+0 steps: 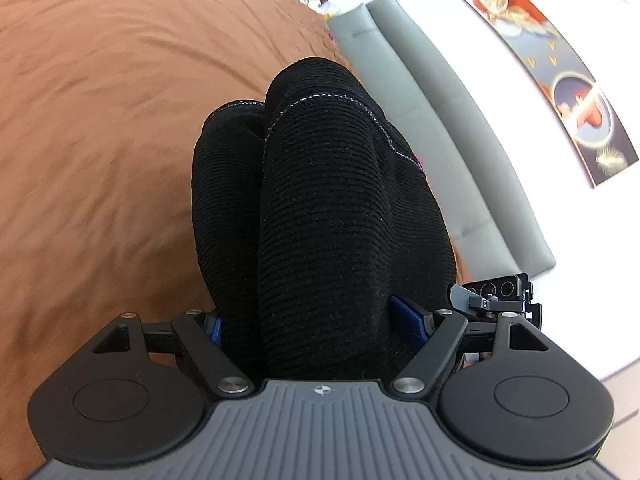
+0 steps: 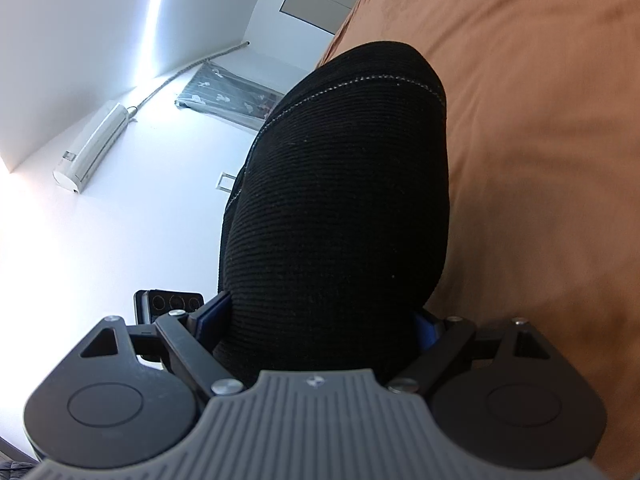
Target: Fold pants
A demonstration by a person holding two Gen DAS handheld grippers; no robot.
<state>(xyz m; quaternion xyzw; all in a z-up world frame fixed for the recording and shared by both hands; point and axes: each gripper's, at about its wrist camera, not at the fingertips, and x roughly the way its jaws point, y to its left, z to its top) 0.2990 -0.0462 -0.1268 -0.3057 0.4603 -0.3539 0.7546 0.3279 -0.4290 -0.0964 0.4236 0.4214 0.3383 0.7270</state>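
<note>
The black ribbed knit pants (image 1: 328, 208) hang bunched in front of my left gripper (image 1: 316, 320), which is shut on the fabric; its blue pads (image 1: 408, 316) press in from both sides. A pale stitched seam runs across the top of the cloth. In the right wrist view the same pants (image 2: 340, 208) fill the middle, and my right gripper (image 2: 320, 328) is shut on them too. The other gripper's body (image 1: 496, 292) shows just right of the pants, close by. The pants are lifted above the brown bedsheet (image 1: 100, 120).
The brown bedsheet (image 2: 540, 120) spreads under both grippers. A grey padded headboard (image 1: 432, 120) and a picture (image 1: 560, 80) on the white wall are to the right. An air conditioner (image 2: 92, 148) and a curtain (image 2: 228, 100) show in the right wrist view.
</note>
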